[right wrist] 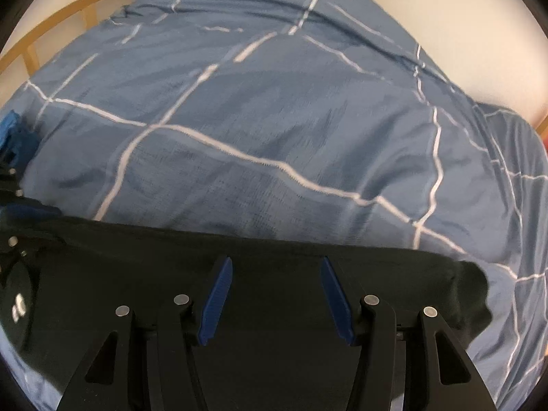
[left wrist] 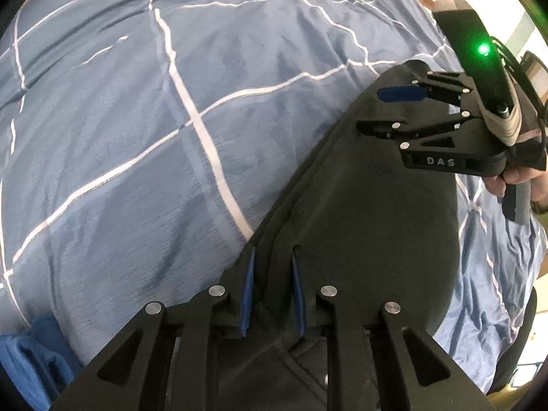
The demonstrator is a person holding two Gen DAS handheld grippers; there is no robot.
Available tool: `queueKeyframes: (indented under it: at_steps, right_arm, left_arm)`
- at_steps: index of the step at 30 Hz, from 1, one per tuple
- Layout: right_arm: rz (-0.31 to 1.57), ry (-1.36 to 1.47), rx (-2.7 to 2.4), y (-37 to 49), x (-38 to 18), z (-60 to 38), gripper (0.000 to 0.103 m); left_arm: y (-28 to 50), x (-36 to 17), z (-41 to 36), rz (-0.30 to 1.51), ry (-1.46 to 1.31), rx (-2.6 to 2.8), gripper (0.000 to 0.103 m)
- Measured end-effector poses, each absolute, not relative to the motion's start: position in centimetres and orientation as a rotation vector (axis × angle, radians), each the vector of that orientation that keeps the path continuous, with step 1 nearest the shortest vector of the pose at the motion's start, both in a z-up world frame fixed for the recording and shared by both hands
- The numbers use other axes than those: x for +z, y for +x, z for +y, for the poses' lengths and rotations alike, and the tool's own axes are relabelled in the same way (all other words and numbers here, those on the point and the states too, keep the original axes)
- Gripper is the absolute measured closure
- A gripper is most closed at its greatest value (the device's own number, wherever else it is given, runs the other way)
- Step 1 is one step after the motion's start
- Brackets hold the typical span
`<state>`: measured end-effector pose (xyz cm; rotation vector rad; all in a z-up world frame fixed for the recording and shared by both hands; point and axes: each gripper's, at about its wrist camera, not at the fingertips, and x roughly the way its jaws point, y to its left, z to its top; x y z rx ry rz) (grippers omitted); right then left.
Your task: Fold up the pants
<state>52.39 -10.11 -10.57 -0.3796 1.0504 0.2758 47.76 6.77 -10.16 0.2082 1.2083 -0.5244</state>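
Black pants [left wrist: 370, 219] lie on a blue bedcover with white lines [left wrist: 144, 130]. In the left wrist view my left gripper [left wrist: 272, 257] has its blue pads close together, pinching a raised ridge of the pants' edge. My right gripper [left wrist: 373, 109] hovers over the far end of the pants with its fingers apart. In the right wrist view the right gripper [right wrist: 275, 263] is open over the black pants [right wrist: 274, 308], whose straight edge runs across the frame. Nothing sits between its pads.
The blue bedcover [right wrist: 260, 130] fills most of both views. A bright blue cloth [left wrist: 30, 352] lies at the lower left, also showing in the right wrist view [right wrist: 13, 133]. A wooden bed rail [right wrist: 68, 10] runs along the far left, against a pale wall.
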Motion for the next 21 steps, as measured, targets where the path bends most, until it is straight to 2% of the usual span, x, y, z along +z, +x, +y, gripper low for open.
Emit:
queueKeyframes:
  at_steps: [3, 5, 7, 9, 10, 11, 12, 13, 15, 21]
  right_arm:
    - [1.073, -0.361, 0.251, 53.1, -11.6, -10.0, 0.049]
    - [1.079, -0.341, 0.237, 53.4, -12.0, -10.3, 0.049]
    - [1.066, -0.326, 0.204, 53.4, -12.0, -10.8, 0.049]
    - [1.037, -0.306, 0.181, 53.1, -11.3, -11.6, 0.049]
    - [1.014, -0.289, 0.169, 52.7, -10.7, -12.1, 0.049]
    - [0.98, -0.266, 0.159, 52.2, -9.8, -12.7, 0.049]
    - [0.952, -0.249, 0.153, 51.8, -9.1, -13.2, 0.049]
    - [0.911, -0.225, 0.148, 51.0, -8.1, -13.9, 0.044]
    - [0.841, -0.186, 0.136, 49.6, -6.4, -15.3, 0.032]
    - [0.681, -0.117, 0.072, 46.8, -3.2, -21.5, 0.032]
  left_arm:
    - [48.2, -10.7, 7.0, 1.219, 0.185, -0.496, 0.076]
    - [48.1, -11.0, 7.1, 1.219, 0.211, -0.443, 0.059]
    - [47.9, -10.6, 7.4, 1.195, 0.223, -0.413, 0.052]
    - [47.2, -9.2, 8.2, 1.142, 0.177, -0.367, 0.051]
    - [46.9, -8.6, 8.5, 1.118, 0.163, -0.343, 0.046]
    - [46.3, -7.5, 8.7, 1.071, 0.164, -0.279, 0.036]
    - [45.6, -6.6, 8.6, 1.021, 0.173, -0.215, 0.031]
    - [44.8, -5.7, 8.4, 0.969, 0.181, -0.164, 0.028]
    - [43.3, -4.2, 7.3, 0.897, 0.178, -0.112, 0.027]
    - [40.9, -3.5, 2.0, 0.844, 0.083, -0.16, 0.026]
